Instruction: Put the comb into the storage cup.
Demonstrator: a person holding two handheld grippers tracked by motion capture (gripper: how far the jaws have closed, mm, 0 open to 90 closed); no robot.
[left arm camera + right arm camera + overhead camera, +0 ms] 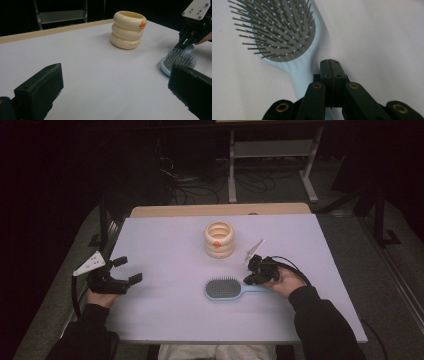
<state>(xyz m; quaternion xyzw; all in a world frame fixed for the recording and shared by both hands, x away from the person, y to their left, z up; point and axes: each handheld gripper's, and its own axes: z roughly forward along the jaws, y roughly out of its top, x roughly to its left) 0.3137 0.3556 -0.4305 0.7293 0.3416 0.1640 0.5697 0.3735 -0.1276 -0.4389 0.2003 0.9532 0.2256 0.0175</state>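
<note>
High view: hairbrush (pixel 223 288) flat on worktop (pixel 165 245); right tool (pixel 253 272) over its handle.
Left gripper view: left tool (pixel 110 87) wide open, empty.
Right gripper view: jaws pressed together beside the handle (pixel 300 75), apparently gripping nothing; lifting risks leaving the brush behind.

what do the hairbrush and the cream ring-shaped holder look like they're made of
Hairbrush: pale blue body, smooth and slightly glossy, probably moulded plastic; grey dotted pad with thin dark pins tipped by small balls, metal or plastic, hard to tell.
Cream holder: three stacked rings with a soft, even sheen, likely plastic or silicone; a small orange piece near its rim.
</note>
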